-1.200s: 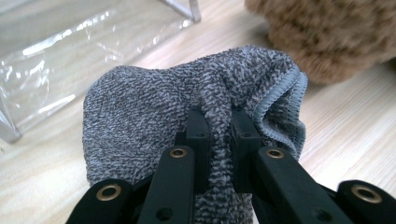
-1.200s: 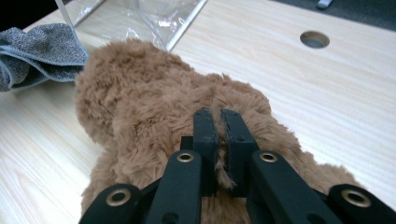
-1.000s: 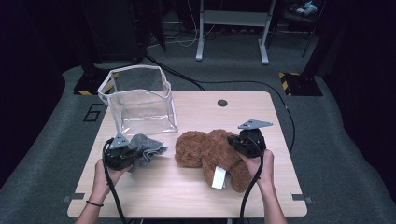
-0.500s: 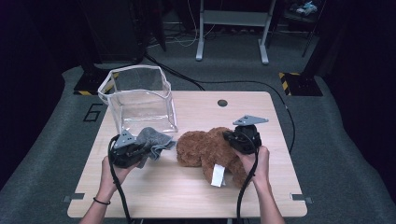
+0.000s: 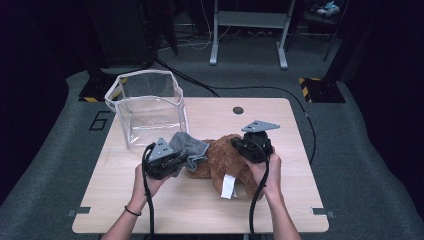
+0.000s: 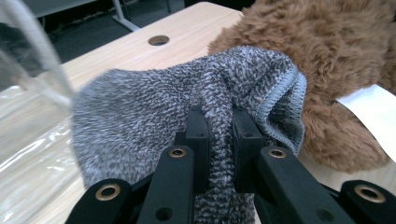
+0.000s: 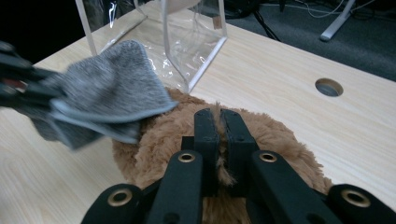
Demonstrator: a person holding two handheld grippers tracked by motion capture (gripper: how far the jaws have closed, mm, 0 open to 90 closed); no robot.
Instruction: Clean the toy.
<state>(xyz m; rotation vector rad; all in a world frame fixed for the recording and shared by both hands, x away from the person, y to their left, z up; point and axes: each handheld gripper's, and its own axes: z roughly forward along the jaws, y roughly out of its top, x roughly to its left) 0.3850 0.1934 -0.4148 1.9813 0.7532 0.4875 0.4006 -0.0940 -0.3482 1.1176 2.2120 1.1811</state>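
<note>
Left claw [image 5: 176,159] pinches a fold of the grey cloth [image 5: 189,146], jaws narrow with fabric squeezed between them; the left gripper view shows the same grip, left claw [image 6: 219,123] with grey cloth [image 6: 154,107] draped over and around the jaw tips. Cloth hangs lifted, its far edge lying over the brown plush toy [image 5: 222,159]. Right claw [image 5: 251,150] is clamped narrow on the plush's fur; in the right gripper view the right claw [image 7: 219,122] has a tuft of brown plush toy [image 7: 163,140] between the nearly closed jaws. Plush lies on the surface [image 5: 300,150] near the middle, white tag [image 5: 229,186] sticking out on the near side. Clear plastic bin [image 5: 147,105] stands upright at the surface's far left, just behind the cloth. Round hole [image 5: 238,110] in the surface beyond the plush.
</note>
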